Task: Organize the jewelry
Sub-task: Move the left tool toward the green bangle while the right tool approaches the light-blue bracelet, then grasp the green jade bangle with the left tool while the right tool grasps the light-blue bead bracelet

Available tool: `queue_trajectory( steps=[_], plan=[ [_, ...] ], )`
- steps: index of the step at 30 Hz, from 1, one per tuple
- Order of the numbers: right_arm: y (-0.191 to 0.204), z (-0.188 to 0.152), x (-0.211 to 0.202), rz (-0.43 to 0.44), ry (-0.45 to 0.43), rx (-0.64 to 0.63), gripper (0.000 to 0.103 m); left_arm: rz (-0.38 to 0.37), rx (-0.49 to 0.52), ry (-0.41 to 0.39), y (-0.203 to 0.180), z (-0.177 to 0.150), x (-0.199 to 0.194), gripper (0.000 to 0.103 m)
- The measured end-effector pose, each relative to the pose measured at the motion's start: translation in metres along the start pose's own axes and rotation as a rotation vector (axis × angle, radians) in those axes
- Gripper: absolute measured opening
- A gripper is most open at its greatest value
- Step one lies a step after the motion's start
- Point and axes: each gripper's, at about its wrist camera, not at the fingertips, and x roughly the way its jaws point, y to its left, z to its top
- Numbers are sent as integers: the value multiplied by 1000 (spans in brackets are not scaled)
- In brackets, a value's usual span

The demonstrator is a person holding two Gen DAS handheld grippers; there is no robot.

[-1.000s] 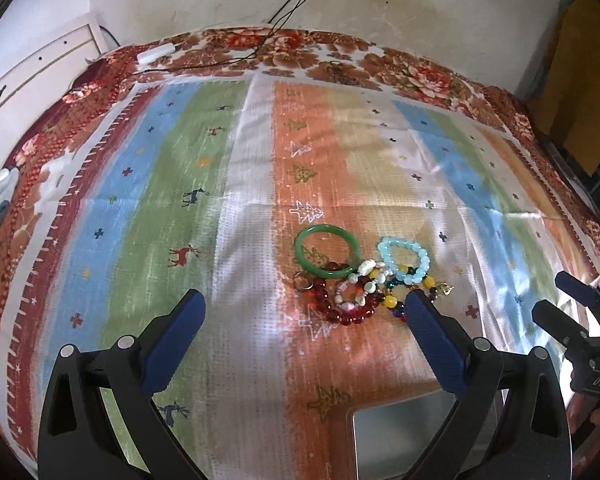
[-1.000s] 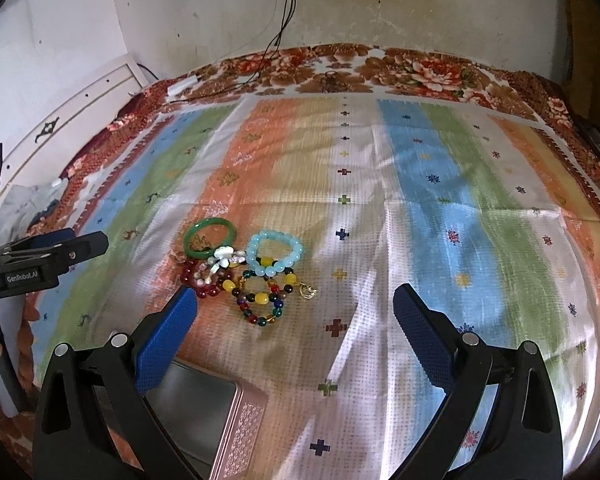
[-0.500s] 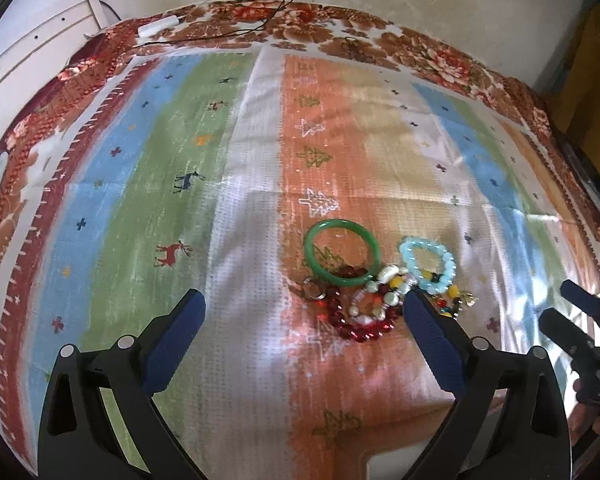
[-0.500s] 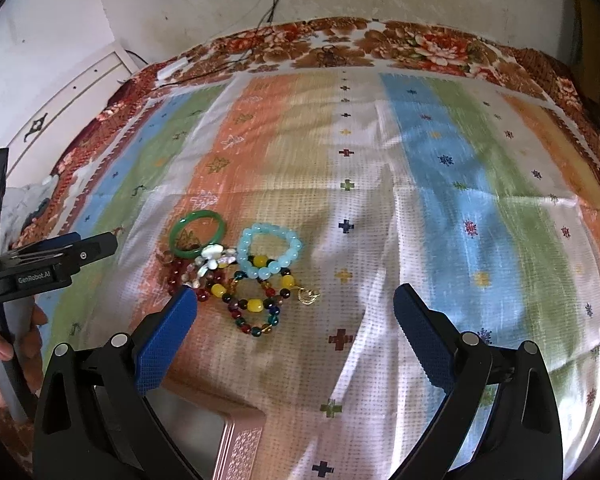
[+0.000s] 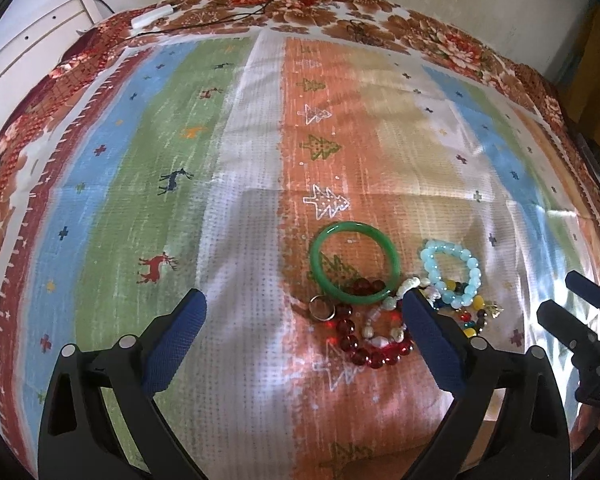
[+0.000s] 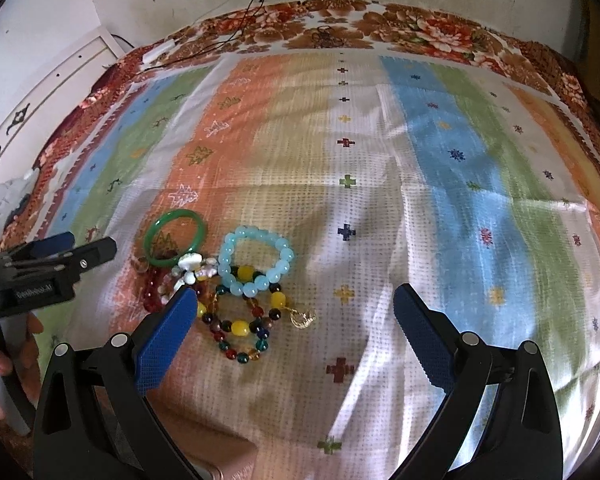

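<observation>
Both my grippers have come in lower and closer to the jewelry over the last second, and both are spread wide with nothing between the pads. My left gripper (image 5: pixel 302 314) now has its right pad right at the pile: the small metal ring (image 5: pixel 322 308) and the red bead bracelet (image 5: pixel 364 340) lie just inside that pad, and the green bangle (image 5: pixel 355 262) sits just ahead, overlapping the red beads. Beyond the pad, to the right, is the pale blue bead bracelet (image 5: pixel 452 272).

My right gripper (image 6: pixel 294 312) has its left pad over the edge of the heap. The multicoloured bead bracelet (image 6: pixel 242 320) with its gold charm (image 6: pixel 302 316) lies inside the opening near that pad, the pale blue one just ahead of it.

The pink tin (image 6: pixel 228 460) has slid almost out of sight beneath my right gripper. All of it rests on the striped bedspread (image 6: pixel 440 184). Nothing is sorted yet; I judge I am lining up a first pick, and the tangled pieces may drag one another.
</observation>
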Motion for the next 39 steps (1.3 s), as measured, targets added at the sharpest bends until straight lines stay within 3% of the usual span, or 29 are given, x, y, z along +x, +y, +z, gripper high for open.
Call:
queue_trajectory(
  steps=[24,30,32,39],
  plan=[
    [0,19,62,-52,104,24,99,-5,13,61,-1,20,47,83],
    [1,20,76,-67,128,22,99,-2,27,82,-1,22,59,75],
    [0,20,82,-69,151,19,89,1,37,86,-2,22,62,75],
    [0,18,90,-83,167,14,87,26,81,84,-6,21,68,75]
  ],
)
